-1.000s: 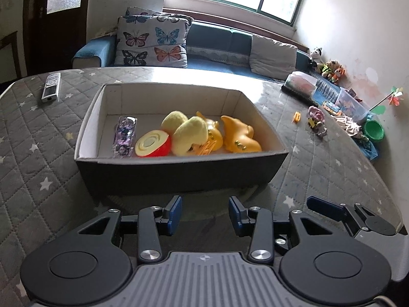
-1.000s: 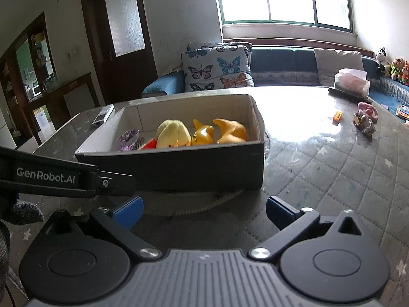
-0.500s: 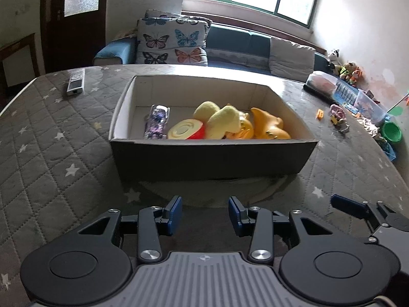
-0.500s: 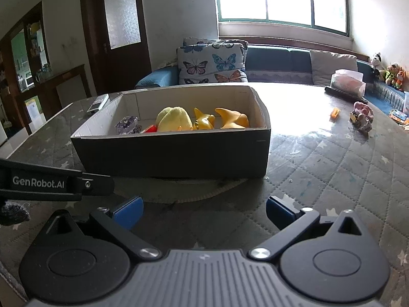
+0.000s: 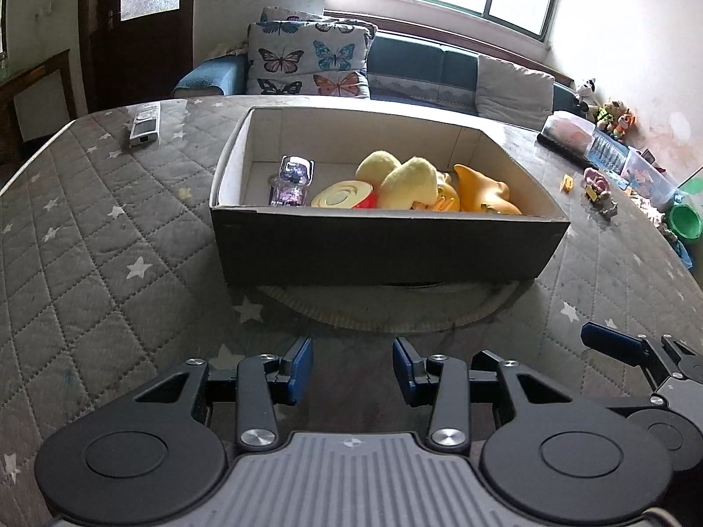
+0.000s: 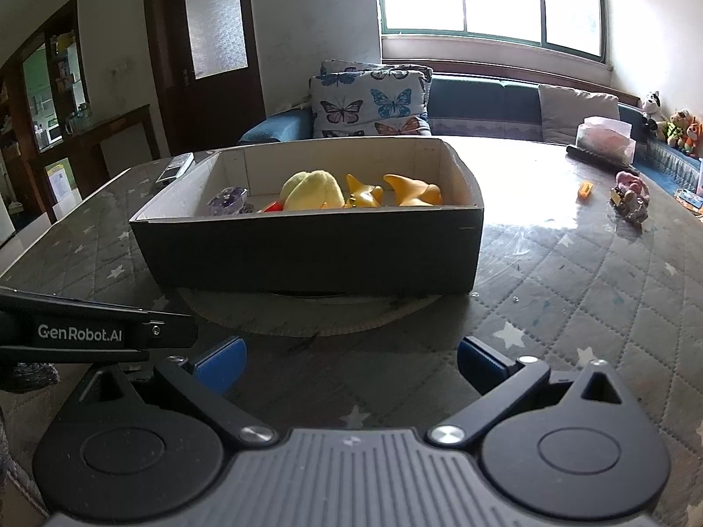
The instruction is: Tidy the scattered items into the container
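Note:
A dark cardboard box [image 5: 386,254] [image 6: 307,254] with a pale inside stands on the quilted grey table. Inside lie a yellow plush toy [image 5: 406,182] [image 6: 314,191], orange rubber toys [image 5: 483,195] [image 6: 413,191], a red and cream round toy [image 5: 345,195] and a small purple bottle [image 5: 292,178] [image 6: 228,202]. My left gripper [image 5: 351,366] hovers open, low over the table in front of the box, nothing between its blue pads. My right gripper [image 6: 349,362] is open wider, also empty, just to the right of the left one.
A remote [image 5: 145,125] lies at the table's far left. Small toys [image 5: 597,186] [image 6: 630,202] and an orange piece [image 6: 585,189] sit at the right, a tissue box [image 6: 606,138] behind them. A round mat [image 5: 386,307] lies under the box. A sofa with butterfly cushions [image 5: 307,61] stands beyond.
Both grippers have drawn back and lower from the box, so it sits farther off and its inside shows less. Finger spacing is unchanged on both.

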`<move>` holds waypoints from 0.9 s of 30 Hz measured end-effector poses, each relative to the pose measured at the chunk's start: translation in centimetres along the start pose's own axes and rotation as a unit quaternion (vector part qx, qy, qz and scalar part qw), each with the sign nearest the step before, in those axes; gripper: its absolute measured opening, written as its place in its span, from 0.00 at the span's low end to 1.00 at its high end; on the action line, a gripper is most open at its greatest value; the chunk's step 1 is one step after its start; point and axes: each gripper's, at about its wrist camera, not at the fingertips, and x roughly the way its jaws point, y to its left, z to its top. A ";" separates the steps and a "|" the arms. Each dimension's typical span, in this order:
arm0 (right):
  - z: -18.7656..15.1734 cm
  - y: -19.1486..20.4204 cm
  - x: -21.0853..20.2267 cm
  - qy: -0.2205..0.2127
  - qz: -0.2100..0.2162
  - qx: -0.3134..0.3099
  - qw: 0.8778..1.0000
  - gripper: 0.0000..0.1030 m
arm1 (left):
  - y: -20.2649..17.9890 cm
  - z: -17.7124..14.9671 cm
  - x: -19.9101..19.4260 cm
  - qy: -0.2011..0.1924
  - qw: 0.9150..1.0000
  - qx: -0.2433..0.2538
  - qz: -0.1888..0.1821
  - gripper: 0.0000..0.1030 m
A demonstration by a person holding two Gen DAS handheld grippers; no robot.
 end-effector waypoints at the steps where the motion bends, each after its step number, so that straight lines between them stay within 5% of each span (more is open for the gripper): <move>1: 0.0 0.0 0.0 0.000 0.000 -0.001 1.000 1.00 | 0.0 0.0 0.0 0.000 1.000 -0.001 0.001 0.41; 27: -1.2 -0.1 0.2 0.005 0.005 0.005 1.000 1.00 | 0.4 -1.1 0.0 0.002 1.000 -0.007 0.014 0.41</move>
